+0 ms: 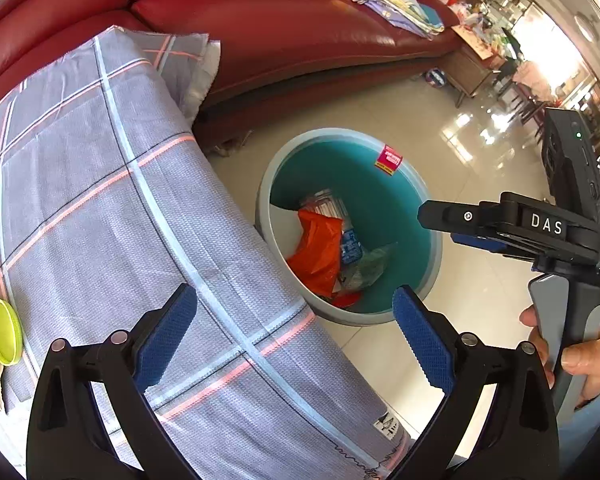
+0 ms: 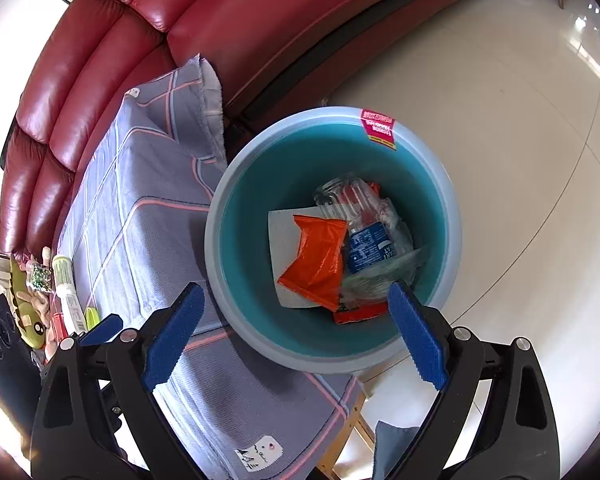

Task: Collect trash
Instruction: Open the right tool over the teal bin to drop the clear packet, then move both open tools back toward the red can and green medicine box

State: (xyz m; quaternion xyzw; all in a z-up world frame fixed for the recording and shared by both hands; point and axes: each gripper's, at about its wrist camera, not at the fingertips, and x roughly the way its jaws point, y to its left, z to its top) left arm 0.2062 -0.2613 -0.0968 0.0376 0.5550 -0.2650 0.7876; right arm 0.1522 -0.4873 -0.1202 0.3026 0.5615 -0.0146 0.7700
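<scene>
Beside a red sofa (image 2: 112, 60), the cloth-covered table (image 1: 100, 200) adjoins a bin (image 2: 452, 216); both tools released.

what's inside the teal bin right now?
Inside the teal bin: an orange wrapper over a white card, a clear plastic bottle with a blue label, crumpled clear plastic, and a red packet. Anything beneath these is covered.

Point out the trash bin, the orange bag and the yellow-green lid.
trash bin (image 2: 454, 216), right wrist view, right rim.
orange bag (image 2: 320, 256), right wrist view, middle of the bag.
yellow-green lid (image 1: 3, 330), left wrist view, centre of the lid.
</scene>
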